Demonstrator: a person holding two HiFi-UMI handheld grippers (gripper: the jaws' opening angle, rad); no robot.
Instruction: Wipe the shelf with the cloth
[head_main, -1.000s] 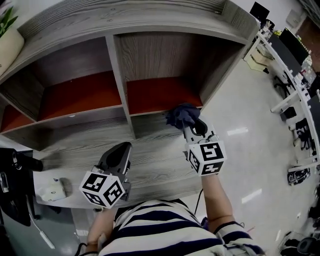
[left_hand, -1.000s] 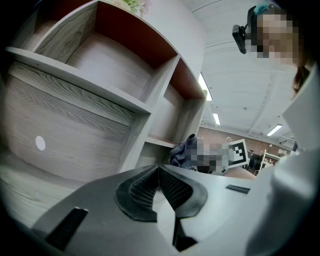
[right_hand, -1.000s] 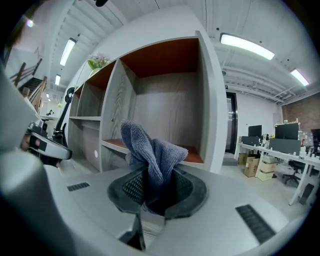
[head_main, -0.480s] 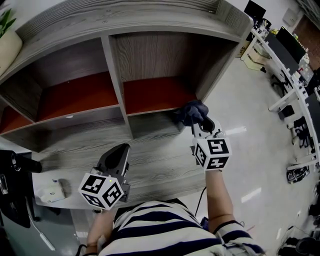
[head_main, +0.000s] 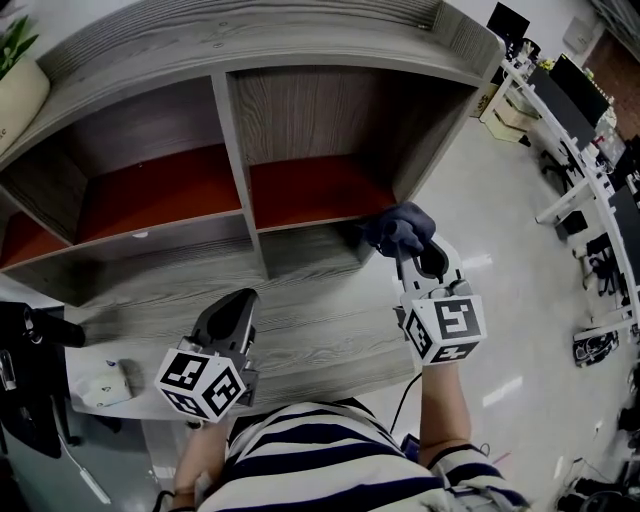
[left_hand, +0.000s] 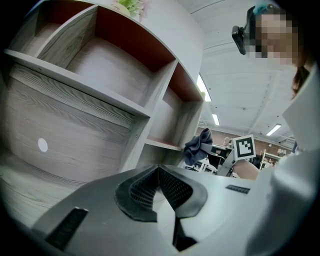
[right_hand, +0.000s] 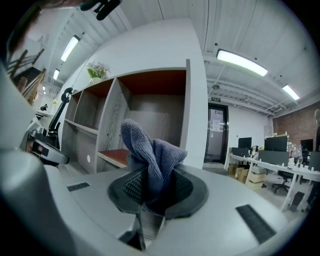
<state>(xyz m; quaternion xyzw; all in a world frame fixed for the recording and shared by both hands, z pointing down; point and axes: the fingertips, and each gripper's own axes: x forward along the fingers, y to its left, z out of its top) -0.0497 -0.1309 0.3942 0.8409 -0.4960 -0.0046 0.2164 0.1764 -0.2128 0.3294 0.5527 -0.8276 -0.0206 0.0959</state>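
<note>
The grey wooden shelf unit (head_main: 240, 190) has red-floored compartments under a curved top. A dark blue-grey cloth (head_main: 398, 228) is bunched at the right front corner of the right compartment's red floor (head_main: 315, 190). My right gripper (head_main: 412, 242) is shut on the cloth (right_hand: 150, 155), which sticks up between its jaws with the shelf (right_hand: 150, 115) behind it. My left gripper (head_main: 232, 315) hovers low over the grey ledge, jaws shut on nothing (left_hand: 159, 177). From the left gripper view the cloth (left_hand: 198, 147) hangs at the shelf's right edge.
A white box-like object (head_main: 105, 378) lies on the ledge at the left. A plant pot (head_main: 18, 85) stands on the shelf top at far left. Desks with monitors (head_main: 585, 110) line the floor to the right. A black stand (head_main: 30, 360) is at the left edge.
My right gripper has carried the cloth rightward along the front of the right compartment, from its middle to the right corner. The left gripper has stayed put.
</note>
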